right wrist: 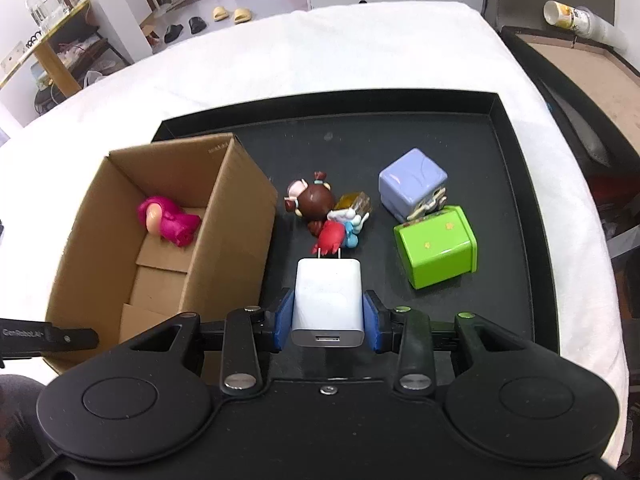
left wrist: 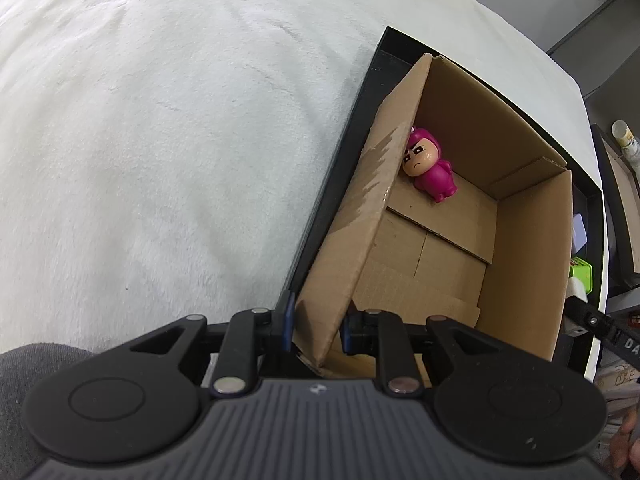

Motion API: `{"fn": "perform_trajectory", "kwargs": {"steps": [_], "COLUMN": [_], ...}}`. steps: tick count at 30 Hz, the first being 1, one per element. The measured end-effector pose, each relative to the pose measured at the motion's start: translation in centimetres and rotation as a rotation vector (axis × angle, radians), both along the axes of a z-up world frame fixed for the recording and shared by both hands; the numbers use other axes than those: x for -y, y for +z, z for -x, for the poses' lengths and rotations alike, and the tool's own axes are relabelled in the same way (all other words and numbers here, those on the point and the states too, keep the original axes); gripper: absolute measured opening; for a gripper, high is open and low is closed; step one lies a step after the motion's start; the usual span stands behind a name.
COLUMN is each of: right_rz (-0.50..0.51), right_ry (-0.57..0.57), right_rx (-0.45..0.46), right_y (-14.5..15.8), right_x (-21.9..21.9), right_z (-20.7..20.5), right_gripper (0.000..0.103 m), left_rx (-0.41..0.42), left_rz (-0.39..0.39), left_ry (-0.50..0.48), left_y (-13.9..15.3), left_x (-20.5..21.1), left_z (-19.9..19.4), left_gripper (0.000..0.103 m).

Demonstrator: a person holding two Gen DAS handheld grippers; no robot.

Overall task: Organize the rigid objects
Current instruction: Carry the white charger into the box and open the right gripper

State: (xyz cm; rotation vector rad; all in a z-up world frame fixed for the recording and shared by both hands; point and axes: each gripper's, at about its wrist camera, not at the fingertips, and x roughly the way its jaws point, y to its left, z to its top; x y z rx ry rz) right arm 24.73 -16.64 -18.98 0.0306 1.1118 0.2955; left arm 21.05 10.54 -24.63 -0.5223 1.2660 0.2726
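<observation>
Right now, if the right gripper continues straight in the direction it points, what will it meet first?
Probably the red and blue figurine lying on the black tray. The right gripper holds a white USB charger, whose prongs point at that toy. Depth is unclear, so it may pass just above.

Can't really make out the small toys point(right wrist: 332, 216) piled mid-tray, they overlap too much (brown head, red and blue bits). The cardboard box point(left wrist: 452, 216) wall hides part of the pink figure point(left wrist: 430, 168) in the left wrist view. The green block point(left wrist: 581, 274) is mostly behind the box there.
</observation>
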Motion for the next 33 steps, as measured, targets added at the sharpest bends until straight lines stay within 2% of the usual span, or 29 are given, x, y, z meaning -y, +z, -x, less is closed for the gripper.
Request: {"fn": "perform_trajectory", "kwargs": {"steps": [16,33], "right_rz": [-0.029,-0.065], "right_ry": [0.008,0.081], "right_rx": [0.081,0.130], "right_y": [3.5,5.7], "right_x": [-1.0,-5.1], "right_z": [-0.3,-0.9], "right_gripper": [0.036,0.036], "left_rx": [0.006,0.020], "left_rz": [0.002,0.008], "left_ry": [-0.011,-0.033], "left_y": [0.1,0.1], "left_x": [0.2,0.0], "left_z": [0.1,0.4], "left_gripper": [0.021,0.021]}}
